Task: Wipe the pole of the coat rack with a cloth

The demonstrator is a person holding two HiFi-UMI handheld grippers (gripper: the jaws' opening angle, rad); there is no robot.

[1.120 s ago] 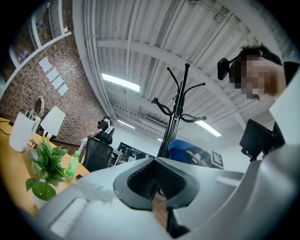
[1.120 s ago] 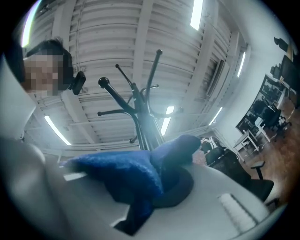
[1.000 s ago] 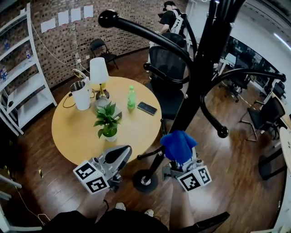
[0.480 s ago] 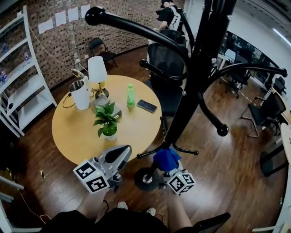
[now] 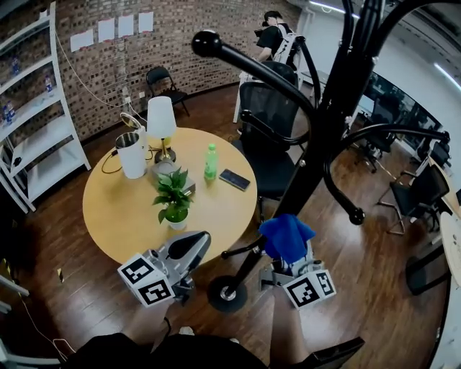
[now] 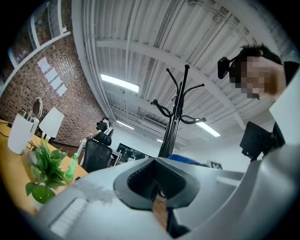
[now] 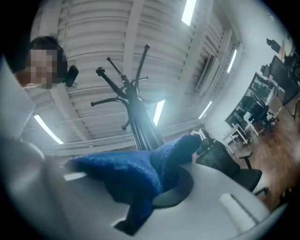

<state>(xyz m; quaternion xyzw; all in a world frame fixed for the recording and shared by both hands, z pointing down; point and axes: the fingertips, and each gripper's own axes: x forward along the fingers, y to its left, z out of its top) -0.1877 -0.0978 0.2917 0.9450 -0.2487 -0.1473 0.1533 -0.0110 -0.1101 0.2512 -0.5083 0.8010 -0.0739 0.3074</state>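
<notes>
My right claw (image 5: 289, 256) grips one fuzzy blue cloth (image 5: 285, 234) just beside one tall black metal coat rack pole (image 5: 318, 154); my left claw (image 5: 190, 246) is clenched, empty.

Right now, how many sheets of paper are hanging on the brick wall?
4 sheets, in a row high on the brick wall: the leftmost beside the white shelf, then the second, third and fourth. The shelf may hide more.

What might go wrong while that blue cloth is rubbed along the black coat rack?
Pushing sideways on the tall black coat rack pole may tip it; its round base looks small. The fluffy blue cloth might slip from the right gripper, or snag a curved hook.
</notes>
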